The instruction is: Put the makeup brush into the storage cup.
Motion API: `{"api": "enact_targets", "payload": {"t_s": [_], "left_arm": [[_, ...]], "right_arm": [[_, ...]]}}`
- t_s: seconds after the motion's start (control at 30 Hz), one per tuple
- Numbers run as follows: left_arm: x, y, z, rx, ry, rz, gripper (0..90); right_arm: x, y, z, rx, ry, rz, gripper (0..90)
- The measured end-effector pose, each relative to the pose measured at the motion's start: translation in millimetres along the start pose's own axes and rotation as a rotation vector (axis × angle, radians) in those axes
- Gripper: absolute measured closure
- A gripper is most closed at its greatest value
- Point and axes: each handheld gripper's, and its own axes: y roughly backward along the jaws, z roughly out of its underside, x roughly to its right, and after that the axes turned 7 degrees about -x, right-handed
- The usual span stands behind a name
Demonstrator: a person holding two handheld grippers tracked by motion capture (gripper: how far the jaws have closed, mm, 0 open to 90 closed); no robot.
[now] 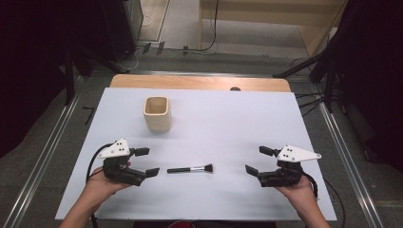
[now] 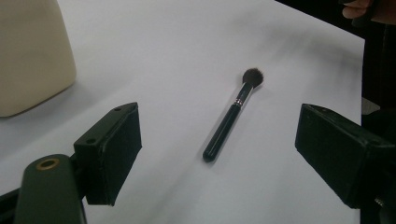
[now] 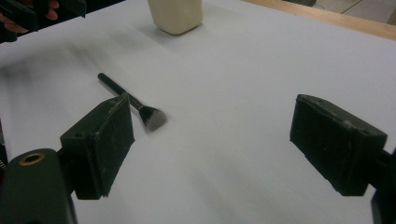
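1. Even overhead light falls on the white table [image 1: 228,123]; the surroundings are dark.
2. Shadows are soft and faint.
3. The gripper views are dim, with soft, slightly blurred near edges.

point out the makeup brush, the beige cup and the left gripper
makeup brush [image 1: 190,169], high view, middle of the black handle
beige cup [image 1: 157,122], high view, front wall
left gripper [image 1: 146,162], high view, midway between its fingertips
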Motion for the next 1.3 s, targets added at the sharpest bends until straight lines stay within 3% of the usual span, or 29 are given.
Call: {"api": "enact_targets", "payload": {"t_s": [0.4, 0.6, 1.0, 1.3], "left_arm": [[-2.4, -0.2, -1.2, -0.002, 0.013, -0.006, 16.2], [-3.7, -0.7, -2.0, -0.008, 0.053, 0.002, 16.2], [-3.7, -0.4, -2.0, -0.007, 0.048, 0.0, 16.2], [-3.5, 0.1, -2.0, -0.003, 0.047, -0.001, 16.2]], "right_arm": [[1.7, -10.1, -8.2, 0.01, 0.039, -0.02, 14.6], [2.2, -14.7, -14.9, 0.032, 0.061, -0.025, 14.8], [0.3, -31.4, -31.5, 0.045, 0.08, -0.065, 14.8], [-2.4, -45.1, -37.8, 0.021, 0.124, -0.116, 15.0]]}}
